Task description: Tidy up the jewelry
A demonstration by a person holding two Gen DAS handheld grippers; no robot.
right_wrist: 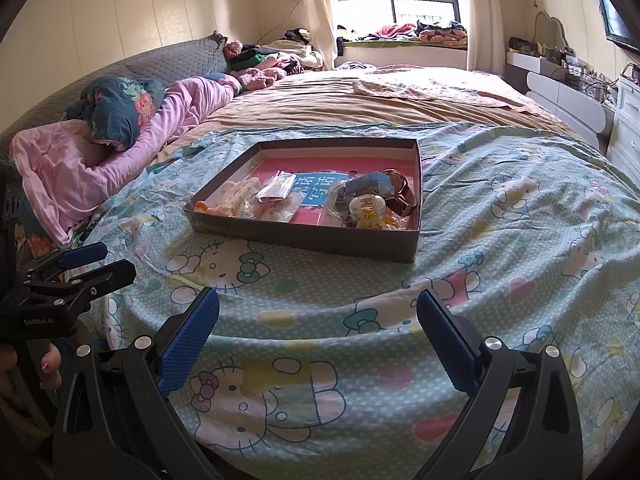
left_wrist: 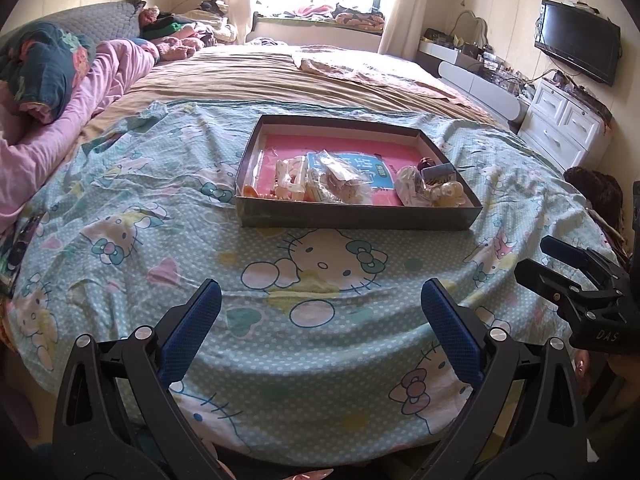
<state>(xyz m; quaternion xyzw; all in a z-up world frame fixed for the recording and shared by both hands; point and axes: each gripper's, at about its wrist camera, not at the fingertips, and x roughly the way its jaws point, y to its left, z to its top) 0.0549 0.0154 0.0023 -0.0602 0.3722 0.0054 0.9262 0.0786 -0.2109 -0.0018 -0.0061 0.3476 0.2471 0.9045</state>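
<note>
Your left gripper (left_wrist: 320,328) and right gripper (right_wrist: 318,328) both hang wide open and empty at the frame's lower edge; the jewelry pieces and clear packets (left_wrist: 352,180) lie heaped in the shallow grey cardboard box with pink floor (left_wrist: 360,216) at centre frame, on the cartoon-cat bedsheet (left_wrist: 160,240); whether sorting is starting or ending, I cannot tell.

Both black plastic grippers, left (left_wrist: 320,320) and right (right_wrist: 318,320), carry blue textured finger pads (left_wrist: 192,332), silver screws and white lettering; one fingernail wears red polish (right_wrist: 46,366).
</note>
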